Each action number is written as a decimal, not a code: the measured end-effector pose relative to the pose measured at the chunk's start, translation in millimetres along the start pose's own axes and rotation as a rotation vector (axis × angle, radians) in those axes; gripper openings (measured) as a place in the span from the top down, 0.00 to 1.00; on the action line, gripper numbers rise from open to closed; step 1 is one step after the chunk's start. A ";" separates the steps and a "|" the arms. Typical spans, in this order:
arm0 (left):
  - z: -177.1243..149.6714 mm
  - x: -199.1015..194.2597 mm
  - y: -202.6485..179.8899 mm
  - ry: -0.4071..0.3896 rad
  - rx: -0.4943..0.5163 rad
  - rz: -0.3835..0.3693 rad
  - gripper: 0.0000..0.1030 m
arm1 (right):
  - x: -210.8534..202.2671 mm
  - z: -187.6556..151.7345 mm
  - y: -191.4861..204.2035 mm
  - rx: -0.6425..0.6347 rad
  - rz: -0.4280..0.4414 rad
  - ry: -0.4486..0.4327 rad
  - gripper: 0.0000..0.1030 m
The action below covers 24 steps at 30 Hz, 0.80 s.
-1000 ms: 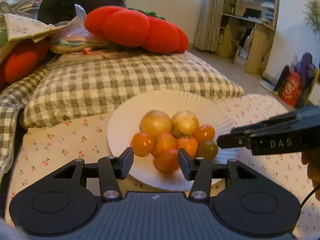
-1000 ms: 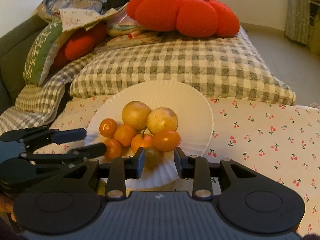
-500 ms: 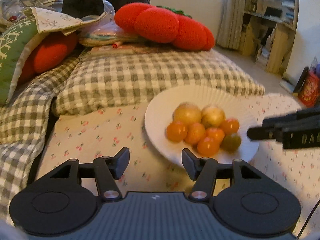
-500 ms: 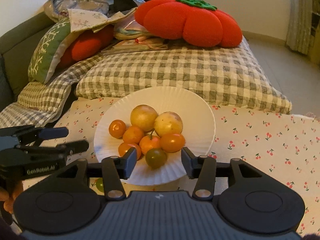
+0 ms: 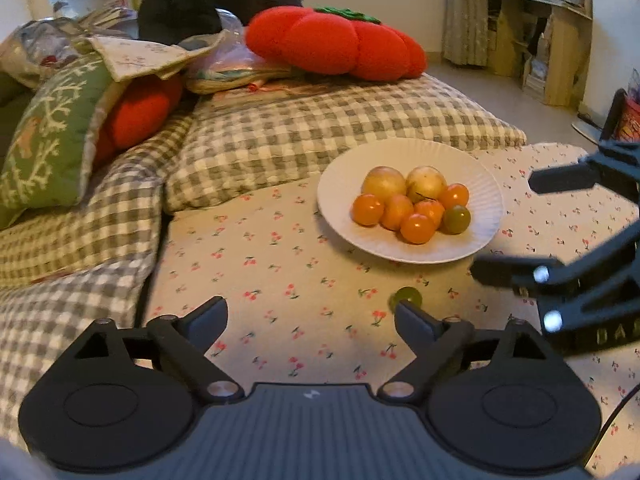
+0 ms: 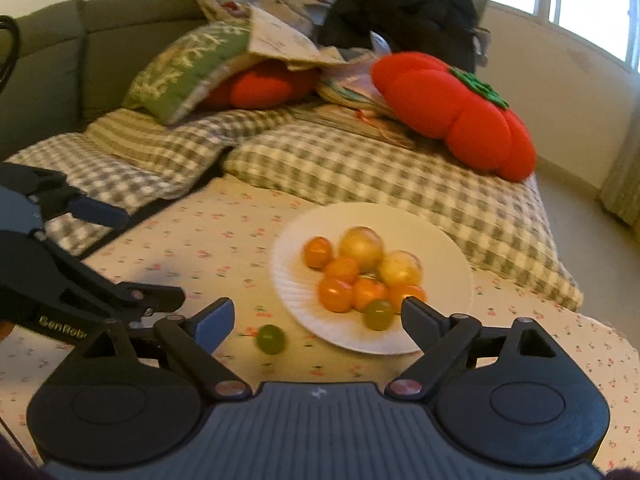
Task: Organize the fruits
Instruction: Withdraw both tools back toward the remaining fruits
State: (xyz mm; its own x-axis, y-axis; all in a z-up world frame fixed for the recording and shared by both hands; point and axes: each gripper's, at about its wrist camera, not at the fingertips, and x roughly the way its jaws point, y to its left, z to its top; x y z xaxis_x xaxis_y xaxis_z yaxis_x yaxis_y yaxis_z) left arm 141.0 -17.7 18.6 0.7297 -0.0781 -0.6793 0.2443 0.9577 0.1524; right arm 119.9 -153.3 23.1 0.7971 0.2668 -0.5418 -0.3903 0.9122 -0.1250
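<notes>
A white plate (image 5: 486,216) lay right of centre in the left wrist view, holding a heap of fruit: two pale yellow round fruits (image 5: 383,182) at the back, several small orange ones (image 5: 367,209) in front, and one green fruit (image 5: 456,219) at the heap's lower right edge. A second, loose green fruit (image 5: 406,297) sat off the plate on the cloth, just below the plate's near rim.

The left gripper (image 5: 310,318) stood at the bottom of that frame, its jaws apart and opening, with nothing between them; the loose green fruit peeked just above the tip of the finger on the right. The right gripper (image 6: 316,316) filled the bottom of its own view, jaws likewise wide and opening, clamped on nothing; the loose fruit lay on the cloth in the gap, nearer the finger on the left, while the plate's near rim lay by the finger on the right.

Everything rested on a cream cloth printed with small cherries (image 5: 260,264). Behind it lay a grey-and-white checked quilt (image 5: 320,128), a red tomato-shaped cushion (image 5: 336,44), and a green patterned pillow (image 5: 48,136) at left. Wooden shelves (image 5: 536,32) and a curtain stood at upper right.
</notes>
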 end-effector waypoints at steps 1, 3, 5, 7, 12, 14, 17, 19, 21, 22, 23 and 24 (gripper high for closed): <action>-1.1 -4.3 2.6 -0.001 -0.008 0.008 0.14 | -3.8 -0.5 4.4 0.000 0.006 -0.014 0.07; -6.2 -14.1 10.8 0.001 -0.038 0.012 0.11 | -9.4 -2.5 11.3 0.011 0.012 -0.045 0.01; -13.7 -22.4 17.2 0.006 -0.069 0.012 0.10 | -13.7 -4.6 17.7 0.019 0.022 -0.064 0.01; -23.1 -27.3 22.7 0.024 -0.087 0.012 0.09 | -16.6 -4.4 25.8 0.013 0.028 -0.074 0.01; -34.7 -36.6 37.5 0.071 -0.101 0.030 0.09 | -23.9 0.9 39.8 0.004 0.055 -0.078 0.01; -35.0 -42.3 40.1 0.071 -0.100 0.031 0.09 | -26.9 4.0 43.3 0.017 0.064 -0.079 0.01; -39.4 -50.8 41.4 0.059 -0.120 0.024 0.09 | -29.4 7.4 47.3 0.031 0.067 -0.073 0.01; -43.0 -51.8 39.4 0.073 -0.101 0.010 0.09 | -31.8 9.6 49.0 0.034 0.069 -0.075 0.01; -47.6 -52.6 39.8 0.082 -0.094 0.015 0.09 | -34.8 10.2 50.7 0.031 0.070 -0.076 0.01; -50.0 -52.5 41.2 0.084 -0.099 0.017 0.09 | -36.7 9.1 51.7 0.029 0.073 -0.076 0.01; -52.3 -52.6 42.2 0.088 -0.102 0.016 0.09 | -37.4 7.8 52.5 0.025 0.076 -0.076 0.01; -54.6 -52.2 43.3 0.090 -0.103 0.015 0.09 | -37.7 6.3 52.7 0.021 0.078 -0.076 0.00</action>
State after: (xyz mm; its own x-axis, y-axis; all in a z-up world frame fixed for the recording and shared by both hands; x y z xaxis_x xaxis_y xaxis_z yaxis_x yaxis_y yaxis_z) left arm 78.6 42.9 21.5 0.6712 -0.0432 -0.7401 0.1639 0.9822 0.0914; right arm 72.1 -113.3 42.2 0.7973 0.3596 -0.4848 -0.4438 0.8936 -0.0671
